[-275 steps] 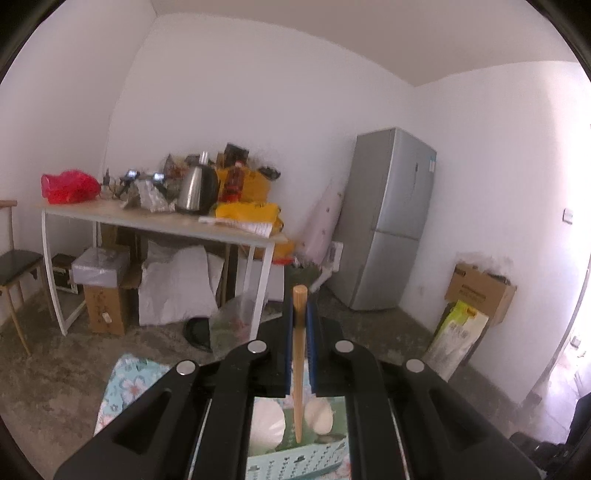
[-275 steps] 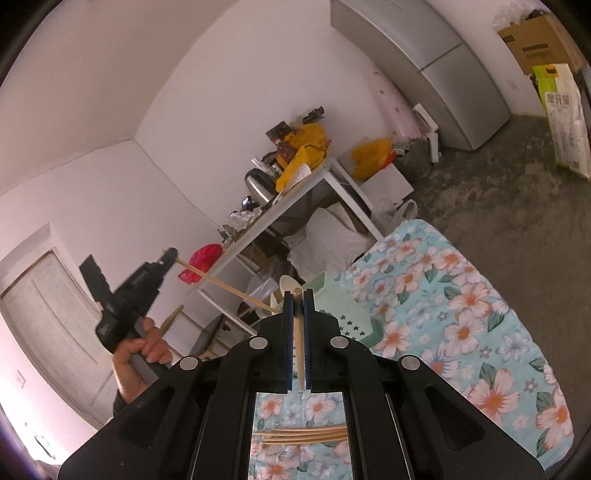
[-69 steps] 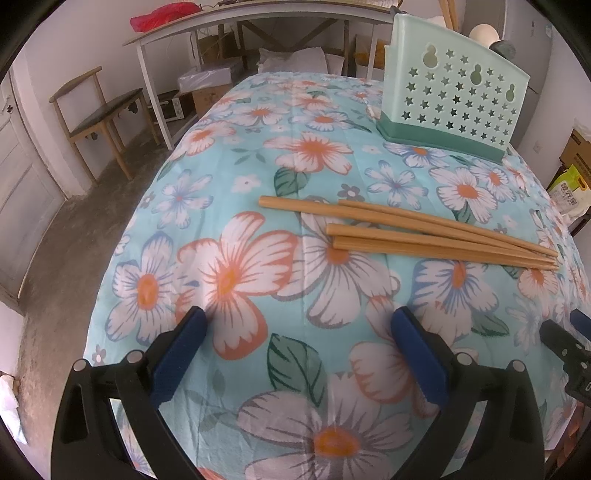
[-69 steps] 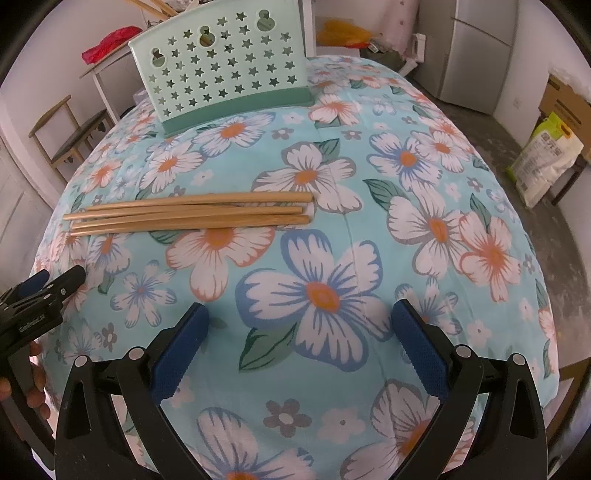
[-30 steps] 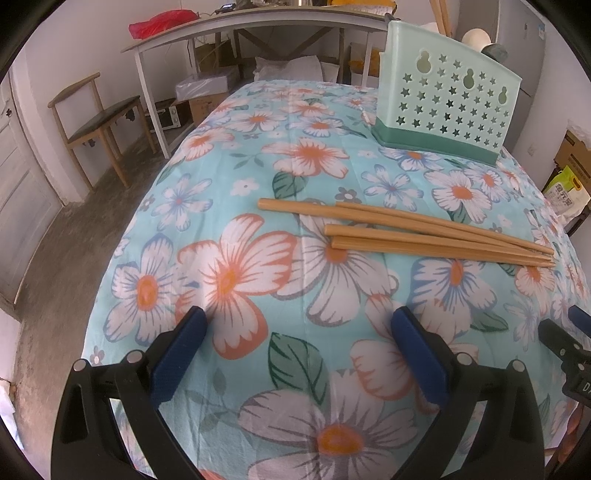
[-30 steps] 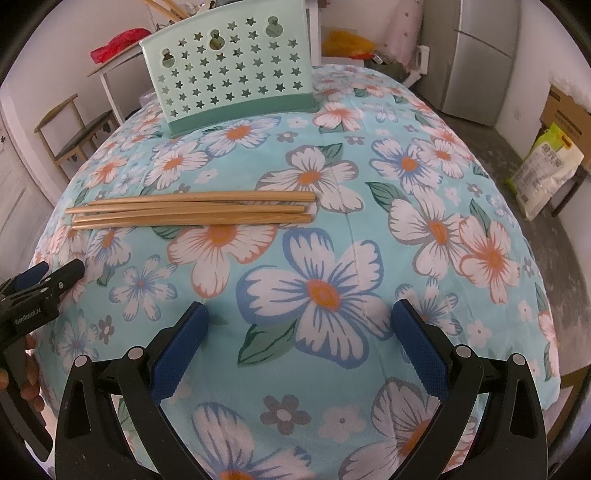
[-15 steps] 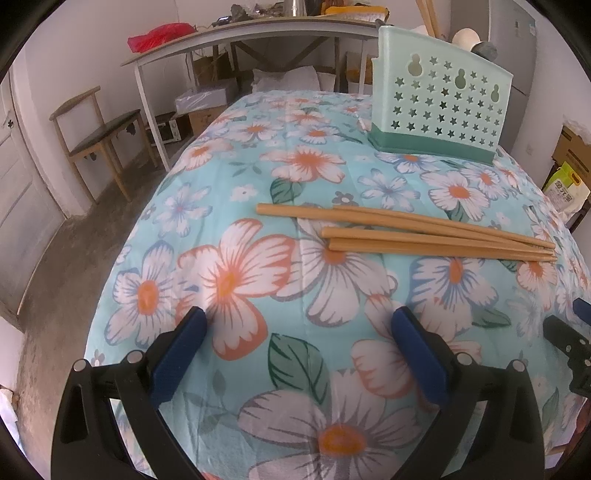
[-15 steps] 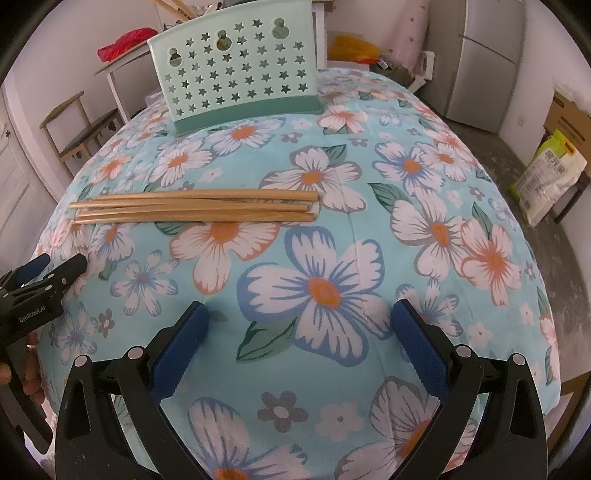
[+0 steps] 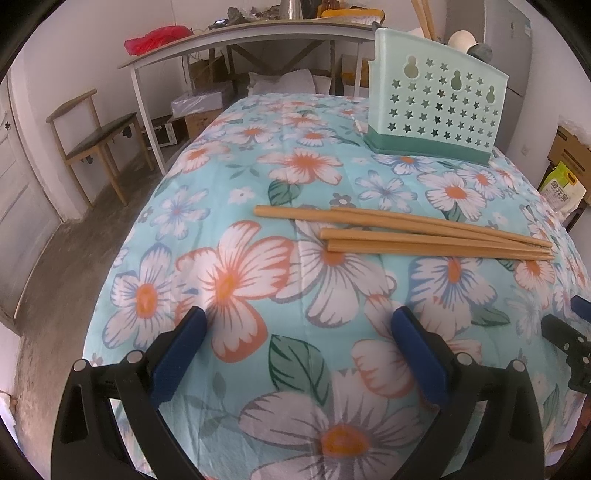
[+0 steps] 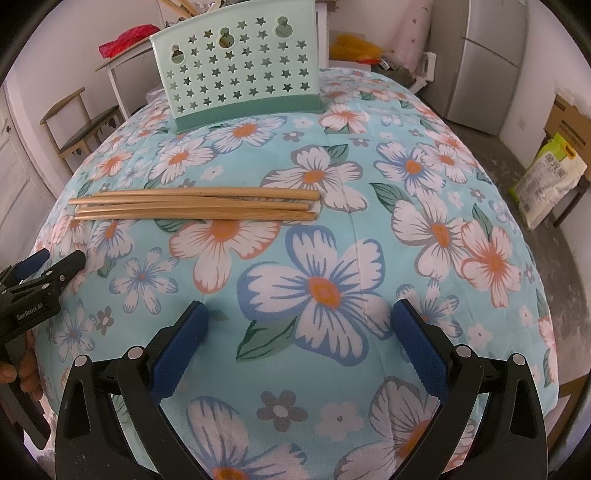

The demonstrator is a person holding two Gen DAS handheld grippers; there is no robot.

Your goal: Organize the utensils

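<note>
Utensils inside mint star-pierced plastic caddy point(image 10: 240, 62) mostly hidden; 4 wooden chopsticks point(image 10: 192, 205) loose; left tool point(image 9: 295, 328) and right tool point(image 10: 297, 321) spread wide, empty, low over bench.

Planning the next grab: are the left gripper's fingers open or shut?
Open: the left gripper has its blue fingers spread wide, only tablecloth between.

Room around me. White walls; grey concrete floor point(image 9: 66, 236). Left: a wooden chair point(image 9: 96, 130) with dark seat, beside a pale door point(image 9: 18, 192). Behind: a white-framed side table point(image 9: 236, 35) piled with clutter, including a red bag point(image 9: 155, 37); boxes beneath. Right: a grey refrigerator point(image 10: 487, 55), a cardboard box point(image 10: 570, 118), a yellow-green sack point(image 10: 550, 173).
</note>
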